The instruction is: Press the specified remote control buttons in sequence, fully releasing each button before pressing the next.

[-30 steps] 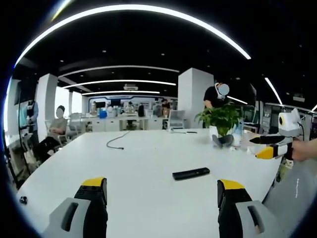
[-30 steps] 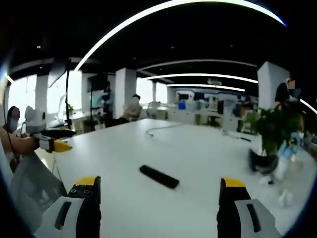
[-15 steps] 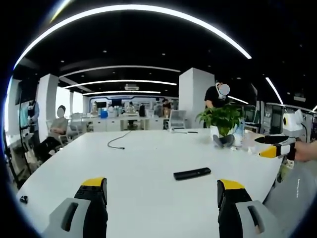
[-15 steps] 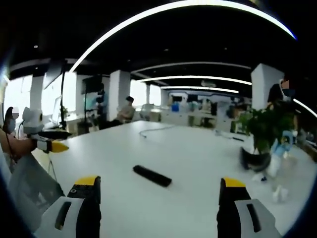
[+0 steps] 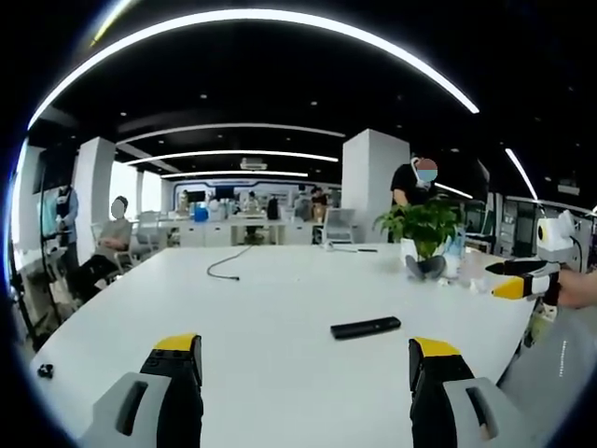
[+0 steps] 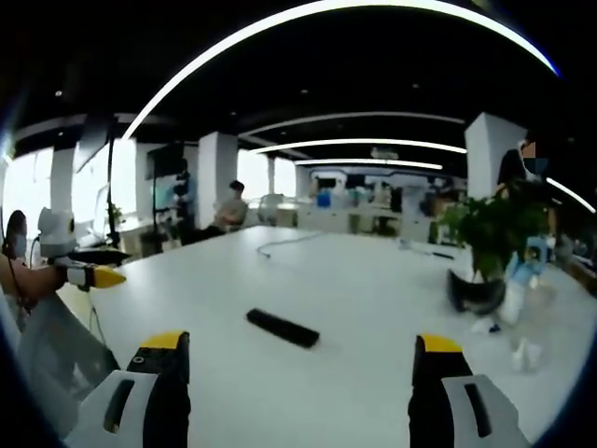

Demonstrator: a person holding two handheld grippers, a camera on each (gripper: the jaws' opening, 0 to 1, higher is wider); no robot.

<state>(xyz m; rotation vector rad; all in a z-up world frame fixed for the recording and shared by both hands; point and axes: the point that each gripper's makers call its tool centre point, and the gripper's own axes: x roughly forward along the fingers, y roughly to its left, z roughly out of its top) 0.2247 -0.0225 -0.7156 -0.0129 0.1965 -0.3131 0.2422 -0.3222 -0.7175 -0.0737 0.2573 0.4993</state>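
- Left gripper point(image 5: 306, 359) stood above the near part of the white table point(image 5: 261, 299), jaws wide apart, nothing between them.
- Right gripper point(image 6: 300, 359) likewise hovered over the table, jaws spread, holding nothing.
- Remote point(image 5: 366, 327) lay flat on the table ahead of both grippers, untouched; in the right gripper view it point(image 6: 282, 328) sat left of centre.
- Potted plant point(image 5: 424, 235) stood further back by the right edge.
- A dark cable point(image 5: 229, 265) lay on the far part of the table.
- People sat and stood beyond, among desks and pillars.
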